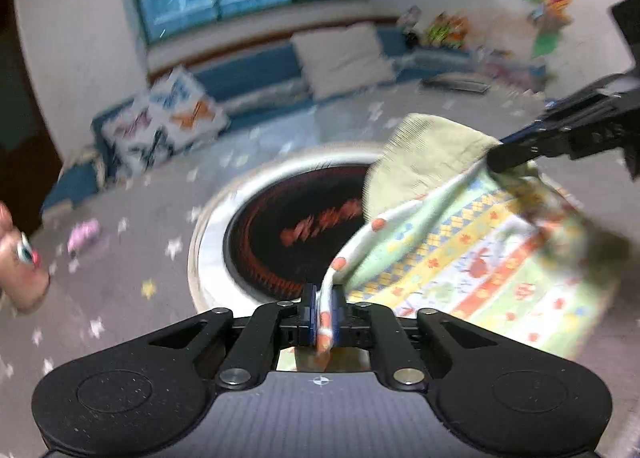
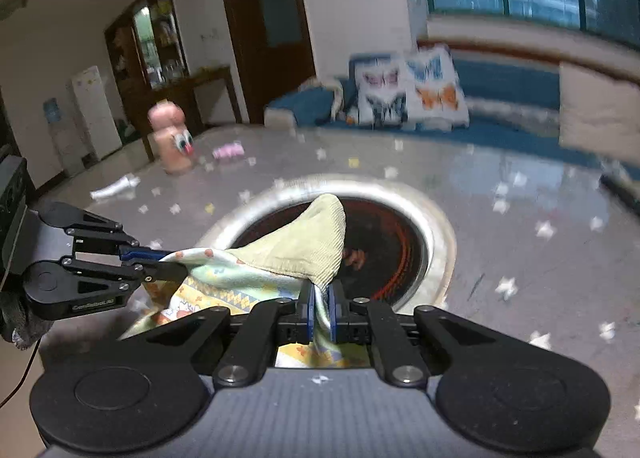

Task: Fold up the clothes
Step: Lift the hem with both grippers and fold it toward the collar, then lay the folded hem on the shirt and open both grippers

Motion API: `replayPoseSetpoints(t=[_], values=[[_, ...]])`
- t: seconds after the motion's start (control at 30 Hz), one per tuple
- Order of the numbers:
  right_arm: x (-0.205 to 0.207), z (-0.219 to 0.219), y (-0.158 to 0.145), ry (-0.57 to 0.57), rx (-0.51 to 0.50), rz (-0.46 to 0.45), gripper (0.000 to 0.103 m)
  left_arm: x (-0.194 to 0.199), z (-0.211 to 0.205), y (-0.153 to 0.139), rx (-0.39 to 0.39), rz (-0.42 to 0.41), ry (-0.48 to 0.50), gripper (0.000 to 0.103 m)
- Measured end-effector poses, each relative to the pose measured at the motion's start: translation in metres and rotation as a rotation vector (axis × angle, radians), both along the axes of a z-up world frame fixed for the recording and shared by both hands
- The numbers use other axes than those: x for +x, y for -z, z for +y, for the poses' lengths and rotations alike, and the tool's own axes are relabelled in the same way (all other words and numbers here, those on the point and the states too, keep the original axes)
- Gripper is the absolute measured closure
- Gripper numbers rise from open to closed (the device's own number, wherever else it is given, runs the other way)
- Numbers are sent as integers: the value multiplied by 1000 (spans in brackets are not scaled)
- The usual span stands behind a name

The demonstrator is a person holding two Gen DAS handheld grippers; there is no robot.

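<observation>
Left wrist view: two claws, left claw and right claw, each clamped on apparently one patterned garment.

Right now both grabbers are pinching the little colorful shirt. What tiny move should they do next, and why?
Probably lower it flat onto the table. The left gripper and right gripper each pinch an edge of the patterned garment, which hangs bunched over the round burner, its green cuff flopped over. Spread flat, it folds more easily.
</observation>
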State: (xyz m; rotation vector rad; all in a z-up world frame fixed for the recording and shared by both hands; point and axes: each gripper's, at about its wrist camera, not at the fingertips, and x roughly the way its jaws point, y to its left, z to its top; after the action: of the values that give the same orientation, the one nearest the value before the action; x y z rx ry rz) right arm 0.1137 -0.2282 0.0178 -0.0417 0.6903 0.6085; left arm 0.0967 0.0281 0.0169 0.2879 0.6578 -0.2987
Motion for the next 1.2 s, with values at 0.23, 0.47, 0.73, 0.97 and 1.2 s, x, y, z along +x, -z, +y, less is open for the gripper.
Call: replayPoseSetpoints(t=[0.23,0.47,0.73,0.97,1.2], values=[[2,-4,34,114,-53,-13,88,12,9,14,5,4,-70,71],[-29,-29,43,154,-17,26,87,19,17,20,0,3,-131,71],[-20,-52,44,255,24,29,87,10,13,-1,-35,-16,-149,74],[-1,-13,46,144,43,36,88,22,-22,7,-55,24,-72,73],[25,2,61,148,12,90,86,39,-56,19,-71,75,-9,73]])
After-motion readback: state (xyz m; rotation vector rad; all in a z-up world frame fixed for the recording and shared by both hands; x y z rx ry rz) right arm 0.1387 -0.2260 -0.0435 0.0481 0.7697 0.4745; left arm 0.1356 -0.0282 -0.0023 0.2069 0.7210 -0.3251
